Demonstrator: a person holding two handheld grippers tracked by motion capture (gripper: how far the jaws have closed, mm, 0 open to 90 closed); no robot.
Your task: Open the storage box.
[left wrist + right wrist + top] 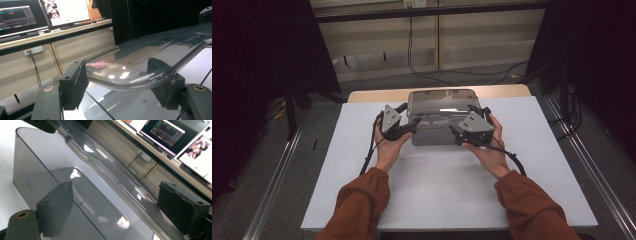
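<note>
- We see a clear smoky-grey plastic box with rounded corners [434, 131] standing at the far middle of the white tabletop [447, 190], with its clear lid [443, 104] on top.
- Our left gripper [411, 127] sits at the box's left side. In the left gripper view its jaws close on the lid's rounded edge [130, 75], one pad at each side of it, so it holds the lid.
- Our right gripper [455, 133] is at the box's right front. In the right gripper view its jaws stand wide, with the lid's edge [110, 177] and the box wall [32, 172] between them, the pads not pressing.
- Beyond the table we see lit computer monitors [37, 12] on a desk.
</note>
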